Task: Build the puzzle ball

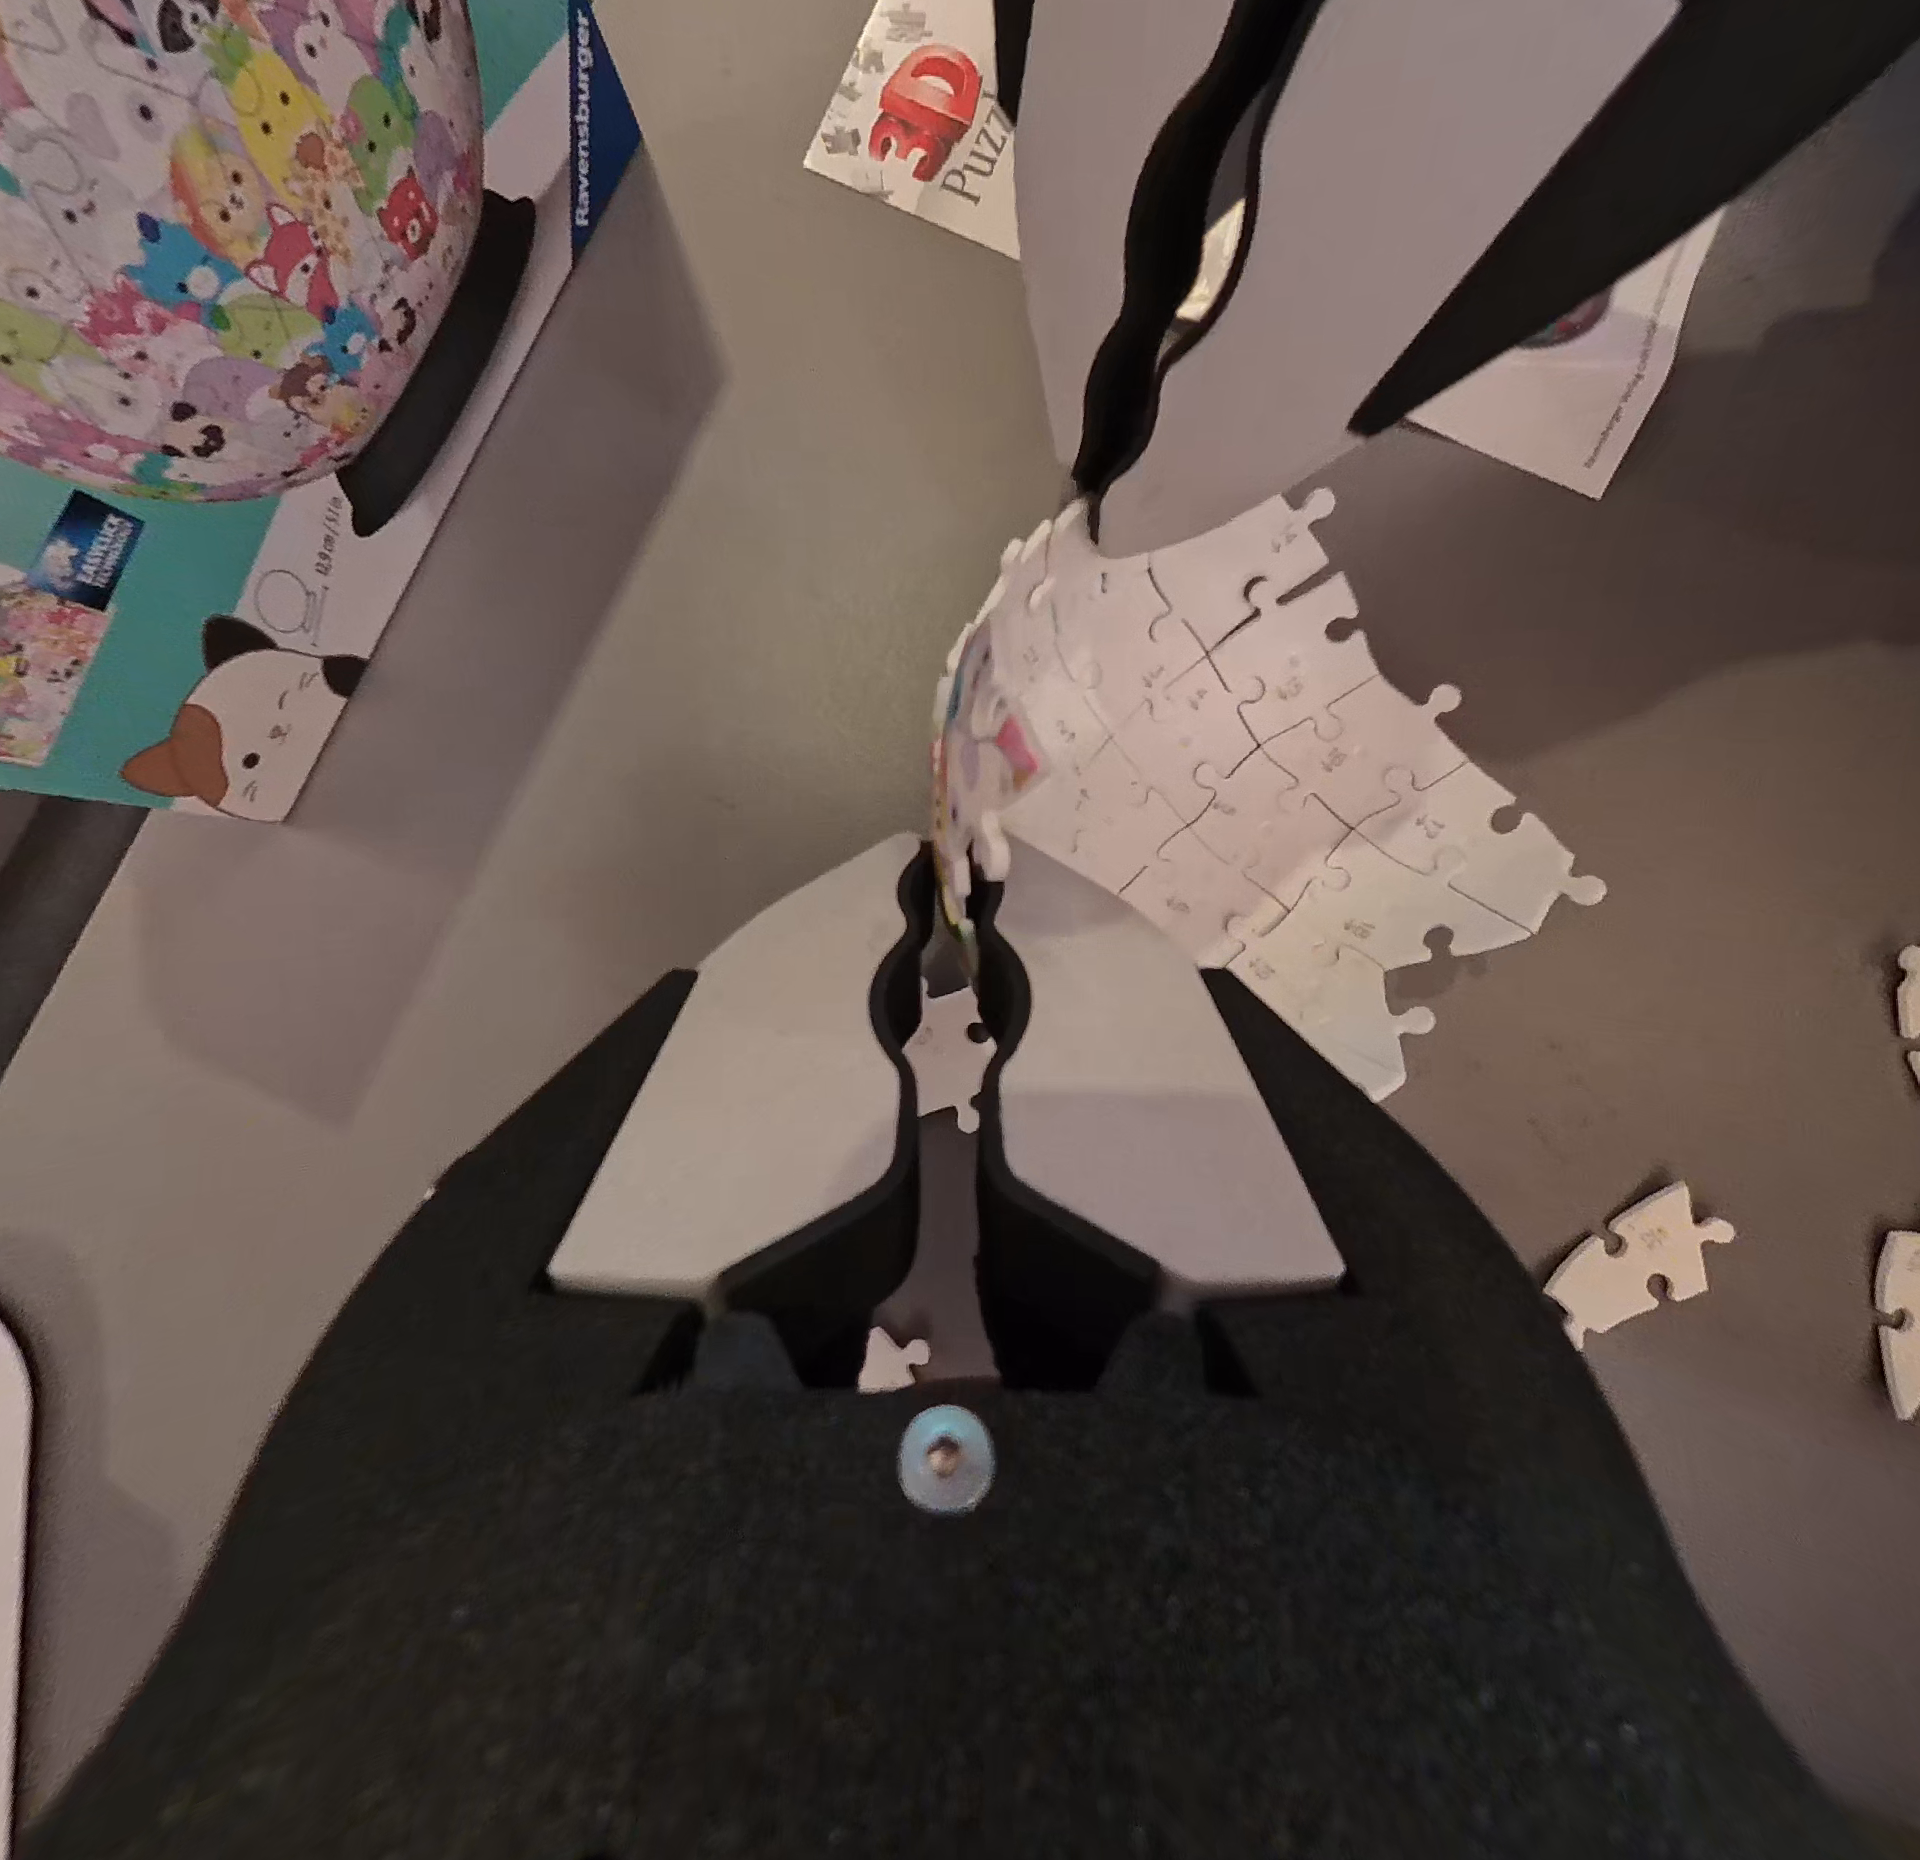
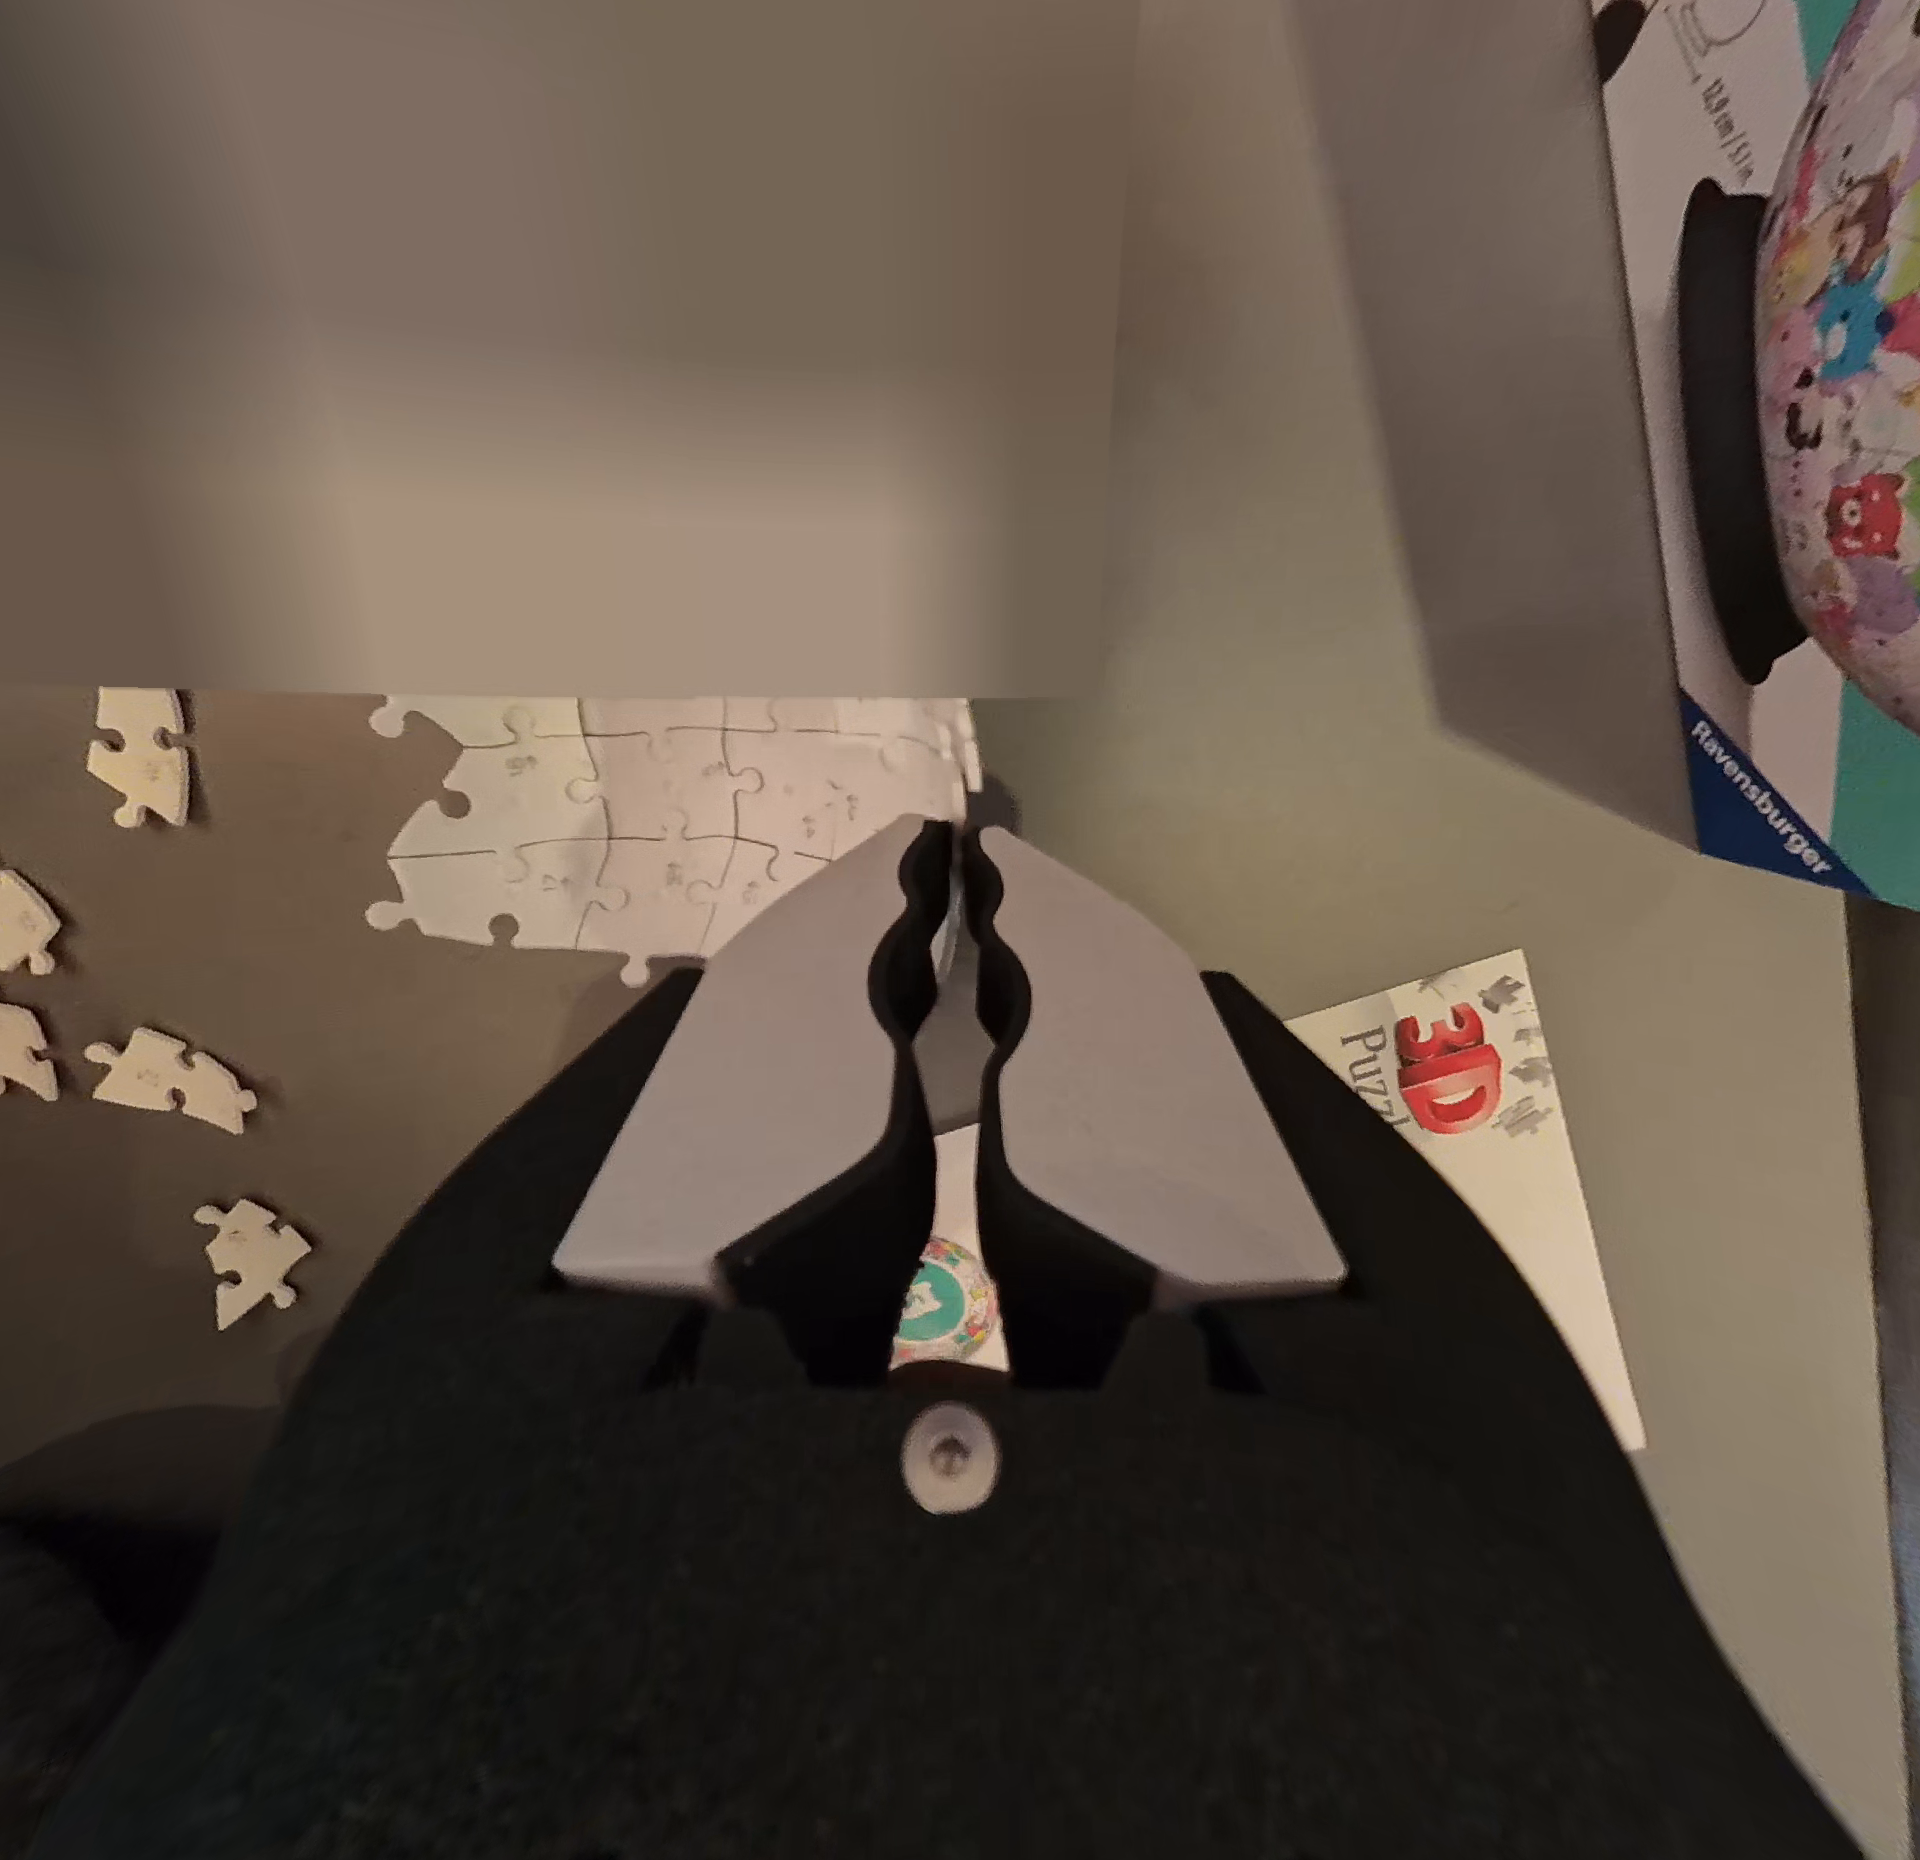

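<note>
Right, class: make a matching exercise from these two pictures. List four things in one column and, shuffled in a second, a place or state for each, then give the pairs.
Things
1. puzzle sheet
2. box
3. leaflet
4. loose piece

States
A. lies flat on the table, partly under the right gripper
B. held at opposite edges by both grippers
C. lies alone on the dark mat
D. shows a colourful ball

Pairs: 1-B, 2-D, 3-A, 4-C. The left gripper grips the sheet's near edge.

Dim warm light falls on a grey tabletop (image 1: 810, 522) with a darker mat (image 1: 1714, 1062).
</note>
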{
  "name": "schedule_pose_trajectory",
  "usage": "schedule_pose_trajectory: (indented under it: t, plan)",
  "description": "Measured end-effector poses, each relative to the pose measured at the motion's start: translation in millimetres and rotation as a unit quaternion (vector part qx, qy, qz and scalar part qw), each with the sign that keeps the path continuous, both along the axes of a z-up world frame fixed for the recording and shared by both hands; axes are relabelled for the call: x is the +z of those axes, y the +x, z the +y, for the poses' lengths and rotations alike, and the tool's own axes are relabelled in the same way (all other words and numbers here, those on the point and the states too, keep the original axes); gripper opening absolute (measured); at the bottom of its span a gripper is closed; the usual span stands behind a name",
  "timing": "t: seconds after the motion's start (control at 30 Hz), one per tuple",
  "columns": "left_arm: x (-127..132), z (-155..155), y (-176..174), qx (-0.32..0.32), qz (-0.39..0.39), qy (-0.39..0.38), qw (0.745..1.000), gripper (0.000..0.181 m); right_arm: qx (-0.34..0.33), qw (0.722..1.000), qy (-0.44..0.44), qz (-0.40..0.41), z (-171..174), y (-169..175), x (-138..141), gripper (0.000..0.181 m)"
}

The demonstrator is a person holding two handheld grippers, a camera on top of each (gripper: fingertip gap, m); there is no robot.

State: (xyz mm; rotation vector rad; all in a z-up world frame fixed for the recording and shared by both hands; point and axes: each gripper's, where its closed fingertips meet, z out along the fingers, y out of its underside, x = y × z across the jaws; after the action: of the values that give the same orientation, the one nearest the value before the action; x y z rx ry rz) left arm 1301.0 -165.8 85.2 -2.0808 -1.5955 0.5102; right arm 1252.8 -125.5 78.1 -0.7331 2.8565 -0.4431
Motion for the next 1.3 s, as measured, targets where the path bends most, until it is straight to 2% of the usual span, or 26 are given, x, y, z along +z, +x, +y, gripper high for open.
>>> schedule_pose_trajectory:
  t: [0.37,0.67,1.0,1.3]
  plan:
    - [0.1,0.4,-0.5,-0.005,0.004,0.004,1.0,0.004,-0.011,1.0,0.013,-0.023,0.5,-0.2,-1.6,0.002]
    - [-4.9,-0.3,0.2,0.002,0.006,0.08,0.997,0.004,-0.012,1.0,0.016,-0.024,0.3,0.2,-3.5,0.003]
    - [-2.2,0.8,0.2,-0.001,0.006,0.053,0.999,0.004,-0.014,0.999,0.027,0.014,-0.8,-1.4,-5.6,0.004]
    - [-1.9,0.0,-0.6,0.003,0.009,0.06,0.998,0.004,-0.012,0.999,0.027,0.016,-2.1,-0.5,-5.7,0.004]
